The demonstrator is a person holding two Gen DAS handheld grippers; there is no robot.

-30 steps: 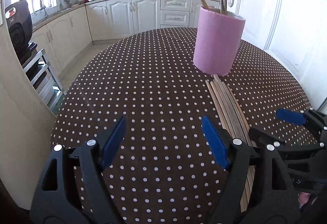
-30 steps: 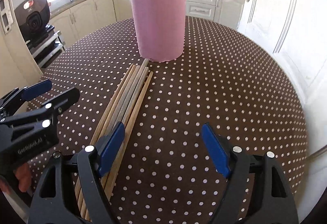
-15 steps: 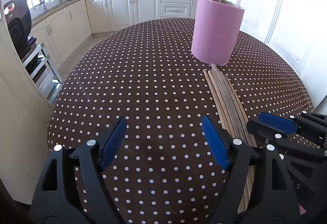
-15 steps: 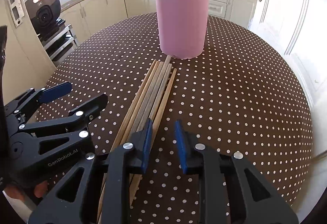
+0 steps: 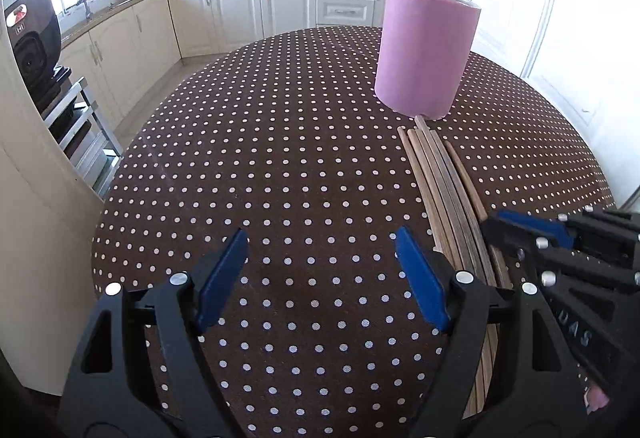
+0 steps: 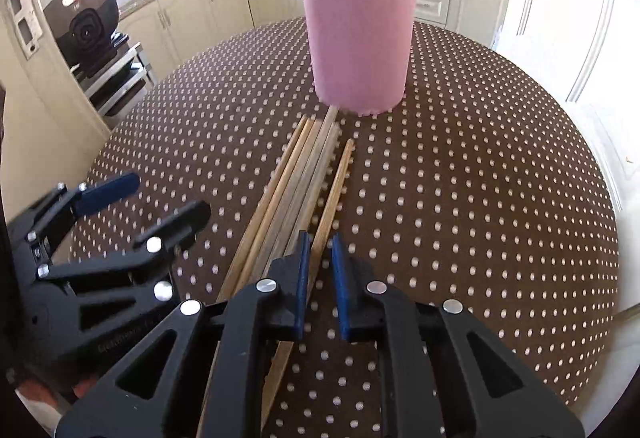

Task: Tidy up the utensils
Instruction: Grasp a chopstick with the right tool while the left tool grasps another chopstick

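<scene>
Right tool [image 6: 318, 270] closing around rightmost chopstick [image 6: 334, 194], left tool [image 5: 320, 278] open beside bundle

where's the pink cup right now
In the right wrist view the pink cup stands upright at the table's far middle, just beyond the tips of the loose chopsticks.

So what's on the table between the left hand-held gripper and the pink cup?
Only bare polka-dot tablecloth, seen in the left wrist view; the loose chopsticks lie to the right of that stretch, below the pink cup.
</scene>
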